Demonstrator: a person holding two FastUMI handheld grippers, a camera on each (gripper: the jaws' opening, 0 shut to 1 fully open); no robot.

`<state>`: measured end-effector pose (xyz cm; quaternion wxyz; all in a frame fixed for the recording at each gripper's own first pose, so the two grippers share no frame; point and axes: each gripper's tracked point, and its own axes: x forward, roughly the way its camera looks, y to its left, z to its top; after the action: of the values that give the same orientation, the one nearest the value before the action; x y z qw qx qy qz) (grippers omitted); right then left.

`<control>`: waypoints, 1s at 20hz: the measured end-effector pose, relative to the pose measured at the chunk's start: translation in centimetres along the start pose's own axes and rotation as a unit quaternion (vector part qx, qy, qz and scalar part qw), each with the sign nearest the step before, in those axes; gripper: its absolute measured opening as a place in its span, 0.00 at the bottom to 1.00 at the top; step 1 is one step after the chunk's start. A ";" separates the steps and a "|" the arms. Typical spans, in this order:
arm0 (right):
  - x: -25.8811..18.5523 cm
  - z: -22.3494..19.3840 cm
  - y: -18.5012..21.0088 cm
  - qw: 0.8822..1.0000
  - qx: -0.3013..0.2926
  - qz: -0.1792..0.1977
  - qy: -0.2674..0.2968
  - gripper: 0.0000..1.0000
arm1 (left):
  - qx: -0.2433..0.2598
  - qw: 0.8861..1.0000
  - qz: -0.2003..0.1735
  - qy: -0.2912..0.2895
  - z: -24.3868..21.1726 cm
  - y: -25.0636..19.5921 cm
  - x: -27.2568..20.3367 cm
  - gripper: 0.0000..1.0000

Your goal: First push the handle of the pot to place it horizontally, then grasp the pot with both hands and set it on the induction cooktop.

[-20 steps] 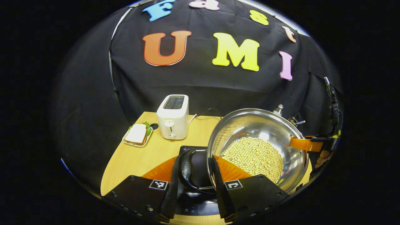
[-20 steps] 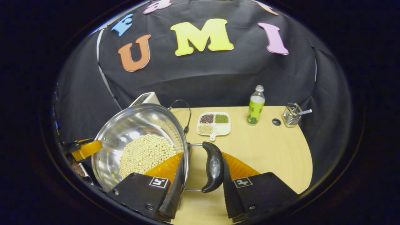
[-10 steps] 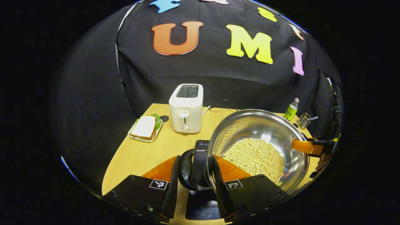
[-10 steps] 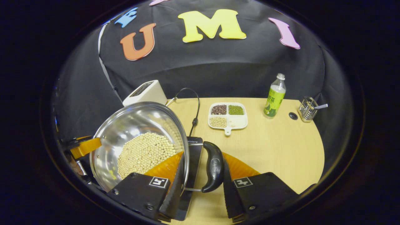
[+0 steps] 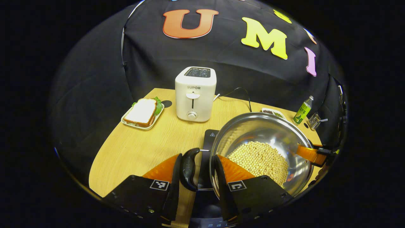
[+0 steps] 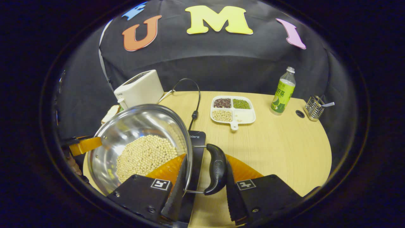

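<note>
So, left gripper (image 5: 196, 177) pinching the pot (image 5: 262, 152) at its left handle (image 5: 189, 169), right gripper (image 6: 204, 180) clamped on right handle (image 6: 216, 169), induction cooktop (image 6: 196, 148) underneath

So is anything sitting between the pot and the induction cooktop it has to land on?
Nothing visible. The pot, held by both side handles, hangs over the induction cooktop, whose exposed surface beside the pot is bare.

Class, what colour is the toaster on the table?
White; the toaster shows best in the left gripper view.
</note>
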<state>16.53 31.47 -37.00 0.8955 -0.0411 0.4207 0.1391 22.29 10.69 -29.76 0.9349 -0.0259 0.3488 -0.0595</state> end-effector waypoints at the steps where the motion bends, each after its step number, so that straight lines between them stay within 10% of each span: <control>1: -0.1 0.5 0.1 1.000 0.000 0.006 -0.014 0.61 | -0.008 1.000 0.011 0.018 -0.9 0.2 -0.1 0.48; 16: -0.6 0.3 0.0 0.999 -0.001 0.011 -0.038 0.68 | 0.005 1.000 0.008 -0.019 -0.5 0.0 0.3 0.48; 20: -1.6 1.9 -0.2 0.996 -0.007 0.031 -0.078 0.76 | -0.019 0.999 0.009 -0.040 0.4 0.3 0.5 0.61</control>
<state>16.99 31.32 -34.54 0.9205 -0.0232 0.3497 0.1730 22.97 10.97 -29.85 0.9479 -0.0426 0.3127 -0.0433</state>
